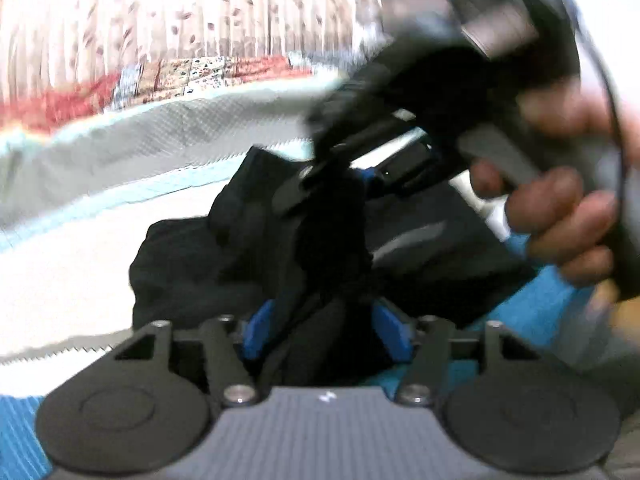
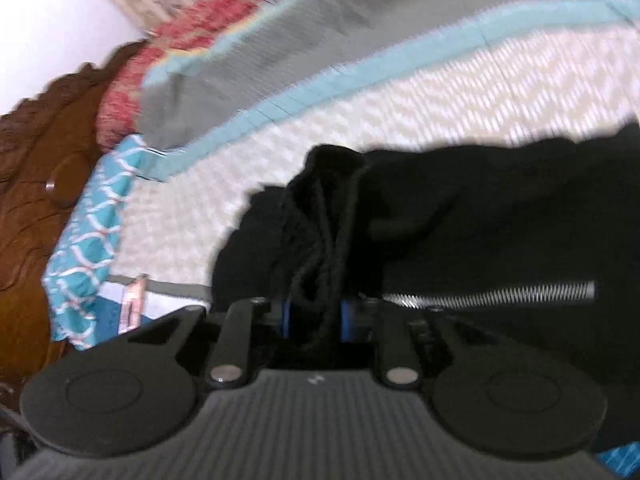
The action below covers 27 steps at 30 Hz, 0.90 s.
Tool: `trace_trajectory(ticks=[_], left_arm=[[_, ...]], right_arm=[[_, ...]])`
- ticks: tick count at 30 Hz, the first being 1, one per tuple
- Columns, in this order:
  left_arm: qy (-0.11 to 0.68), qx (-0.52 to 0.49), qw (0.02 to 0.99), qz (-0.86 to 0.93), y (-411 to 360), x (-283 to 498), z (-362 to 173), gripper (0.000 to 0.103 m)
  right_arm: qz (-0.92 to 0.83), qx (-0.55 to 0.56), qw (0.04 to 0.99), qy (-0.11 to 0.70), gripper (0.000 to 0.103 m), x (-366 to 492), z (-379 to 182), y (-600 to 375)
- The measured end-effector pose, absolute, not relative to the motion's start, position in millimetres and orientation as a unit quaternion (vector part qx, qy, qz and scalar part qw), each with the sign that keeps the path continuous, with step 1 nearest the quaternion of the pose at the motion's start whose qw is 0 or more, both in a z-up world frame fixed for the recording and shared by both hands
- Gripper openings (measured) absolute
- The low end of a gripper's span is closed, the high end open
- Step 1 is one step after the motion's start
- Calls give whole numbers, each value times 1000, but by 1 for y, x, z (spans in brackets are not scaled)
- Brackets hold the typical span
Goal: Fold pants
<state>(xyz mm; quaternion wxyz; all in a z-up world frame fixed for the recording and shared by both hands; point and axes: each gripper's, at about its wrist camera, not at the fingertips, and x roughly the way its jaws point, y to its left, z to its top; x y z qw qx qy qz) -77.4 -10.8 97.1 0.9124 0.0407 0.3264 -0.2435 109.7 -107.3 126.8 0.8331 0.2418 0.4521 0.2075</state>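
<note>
In the left wrist view a pale curtain (image 1: 180, 12) hangs at the far left and back, above a red patterned cloth (image 1: 52, 104). Below them runs the bed (image 1: 60, 280), its cover grey, teal and white in bands. The black pants (image 1: 208, 256) lie bunched on it at mid-frame. The left gripper (image 1: 326, 330) has its blue pads (image 1: 260, 328) set apart, jaws fairly wide, with a dark fold of the pants lying between them; whether the pads press on it I cannot tell. Further right the right gripper (image 1: 320, 184) reaches in from above, its tips at the cloth, held by a hand (image 1: 560, 220) at the right edge.

In the right wrist view a carved brown headboard (image 2: 36, 200) stands at the left, with a teal patterned pillow (image 2: 88, 216) beside it. The bed (image 2: 360, 92) spreads right from there. At centre the right gripper (image 2: 316, 316) has its jaws narrow, clamped on a bunched, ropy fold of the pants (image 2: 480, 216), which rises between the pads. The rest of the pants fills the right side, with a silver zip (image 2: 500, 294) running across it.
</note>
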Motion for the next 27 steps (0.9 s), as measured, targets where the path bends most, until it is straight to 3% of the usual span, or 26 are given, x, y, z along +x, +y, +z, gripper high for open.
trace_trajectory(ticks=[4,7,11,15,18,20,27], left_arm=[[302,-98,921,-225,48,-69,133,79],[299,-170,919,-195,82,-54,137,79],[335,-213,902,-167,94,-26,120,78],[405,-202,879,-151,64,2,89,77],[474,-146,858,-137,31,18,57,77],[503,-105,849,-123,10,10,37,79],[504,-78,855,-96,-2,6,39,87]], right_arm=[[233,231,879,348,23,99,184,-136],[211,240,897,304,23,87,202,-173],[145,254,899,327,23,67,172,-217],[66,282,874,391,24,56,106,-244],[16,304,860,411,30,48,70,-256],[7,334,852,404,35,41,62,-263],[18,363,841,401,38,37,60,-273]])
